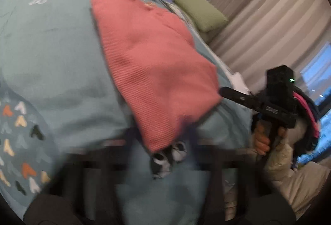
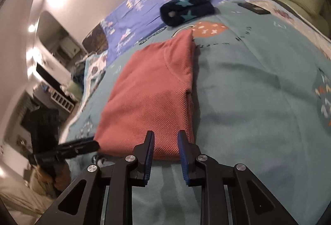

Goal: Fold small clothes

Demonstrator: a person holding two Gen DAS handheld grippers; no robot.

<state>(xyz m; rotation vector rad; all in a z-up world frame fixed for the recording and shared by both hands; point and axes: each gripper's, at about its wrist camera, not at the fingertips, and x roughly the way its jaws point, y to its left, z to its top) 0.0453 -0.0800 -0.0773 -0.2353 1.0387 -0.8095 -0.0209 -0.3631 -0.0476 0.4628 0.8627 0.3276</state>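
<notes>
Item: pink knit garment (image 2: 151, 90), lying flat on the teal bedspread (image 2: 258, 101), already folded into a long rectangle with its near hem toward the person.

Right tongs (image 2: 165, 142): jaws partly open, blue pads standing either side of the near hem, nothing pinched. Whether the pads touch the cloth cannot be told.

Left tongs (image 2: 91, 145): seen in the right wrist view as a dark tip at the garment's near left corner. In its own view (image 1: 171, 142) the fingers are blurred and the corner drapes over them; whether they are closed on cloth cannot be told.

Step in hand, as judged: taking the near hem at two points for a fold toward the far end. To do it well, take all layers at each point, lift both tongs level, carry the hem evenly so the side edges stay aligned, and lay it down without dragging.

View differences: the right wrist view shows the whole rectangle, its straight right edge and the navy star-print bundle (image 2: 187, 8) beyond, well apart. The left wrist view shows the person's hand (image 1: 261, 140) on the right handle, green cushions (image 1: 200, 12) and curtains (image 1: 269, 18).
</notes>
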